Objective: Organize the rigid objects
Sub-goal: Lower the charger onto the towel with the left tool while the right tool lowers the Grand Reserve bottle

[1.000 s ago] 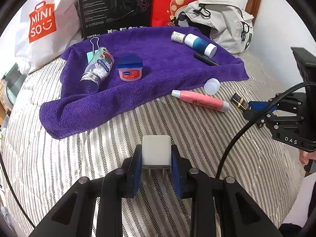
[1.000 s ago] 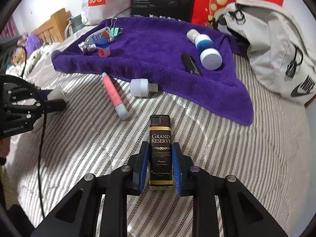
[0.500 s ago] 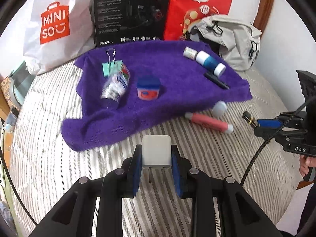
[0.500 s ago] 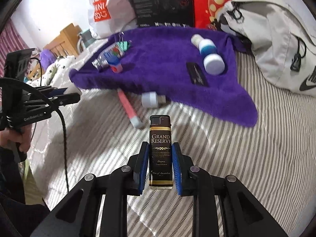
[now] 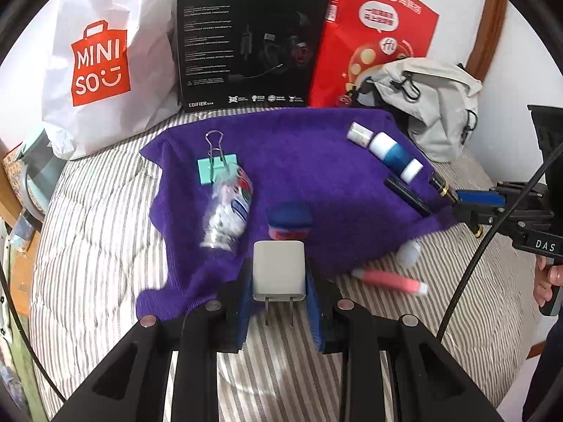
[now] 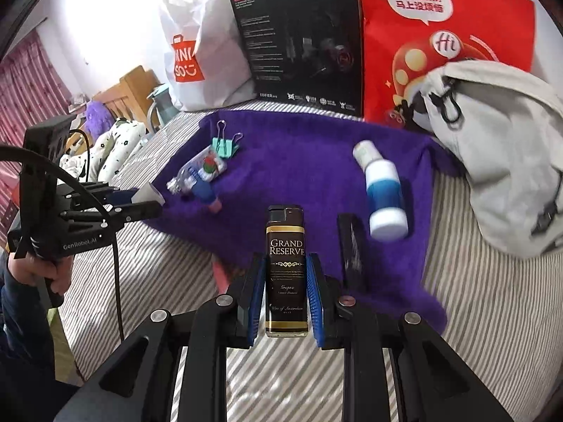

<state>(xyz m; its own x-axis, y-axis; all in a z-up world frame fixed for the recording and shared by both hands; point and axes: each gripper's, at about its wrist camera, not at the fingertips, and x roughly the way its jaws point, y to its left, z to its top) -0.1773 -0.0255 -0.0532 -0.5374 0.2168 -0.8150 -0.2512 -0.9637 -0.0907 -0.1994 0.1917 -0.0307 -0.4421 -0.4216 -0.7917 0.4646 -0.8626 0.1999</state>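
Note:
My left gripper is shut on a white plug charger, held above the near edge of the purple towel. My right gripper is shut on a brown lighter marked Grand Reserve, over the towel's front edge. On the towel lie a teal binder clip, a clear bottle, a blue-lidded jar, a blue and white bottle and a black stick. A pink tube and a small white cap lie on the striped bedding.
A white Miniso bag, a black headset box, a red bag and a grey backpack line the back of the bed. Wooden furniture stands at the left. A hand grips the left tool's handle.
Both grippers have risen and moved forward toward the towel, each keeping its object. The right gripper with the lighter now reaches over the towel's right part.

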